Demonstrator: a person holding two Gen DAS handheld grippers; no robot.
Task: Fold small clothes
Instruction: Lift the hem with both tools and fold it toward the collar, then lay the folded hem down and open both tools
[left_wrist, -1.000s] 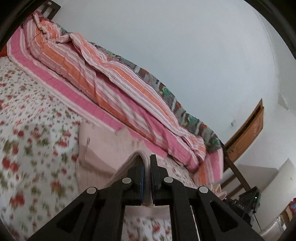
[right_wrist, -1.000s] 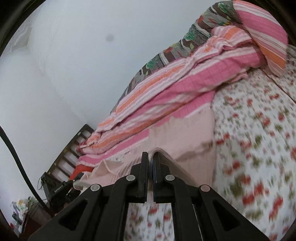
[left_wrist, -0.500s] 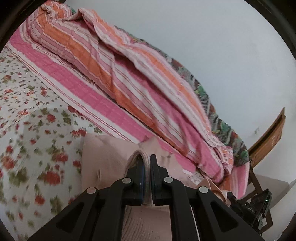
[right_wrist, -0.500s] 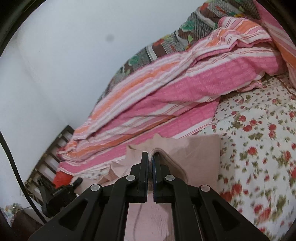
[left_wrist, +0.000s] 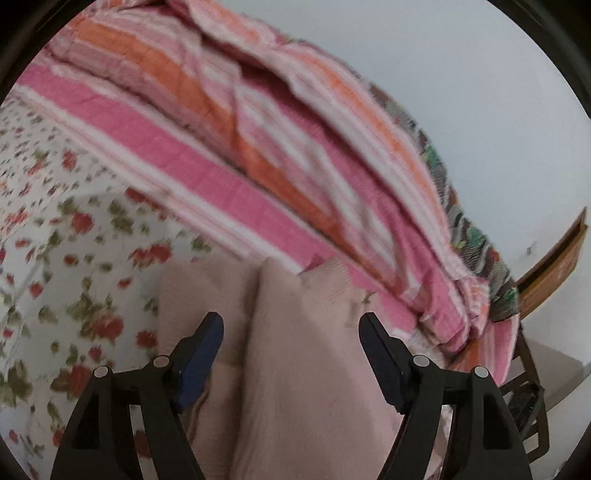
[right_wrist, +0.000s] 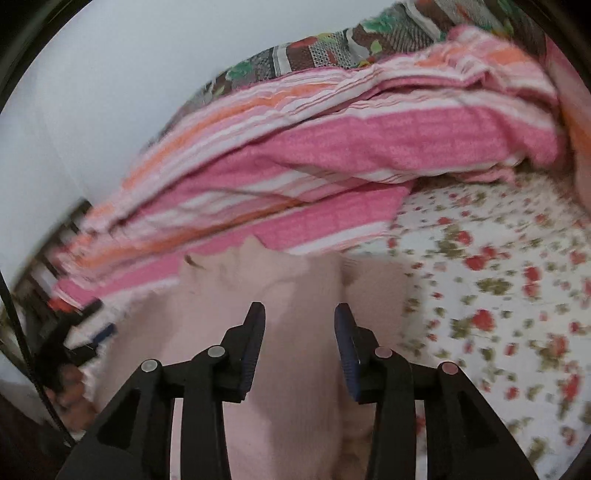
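Fingers of both the left gripper (left_wrist: 290, 334) and right gripper (right_wrist: 299, 323) now stand apart, having released the pale pink knit garment (left_wrist: 306, 369), which lies folded on the floral bedsheet (left_wrist: 66, 280); fold judged complete

The left claw (left_wrist: 290, 328) gapes wide with nothing between its fingers, while the right claw (right_wrist: 300, 317) (less widely spread) stands parted too.
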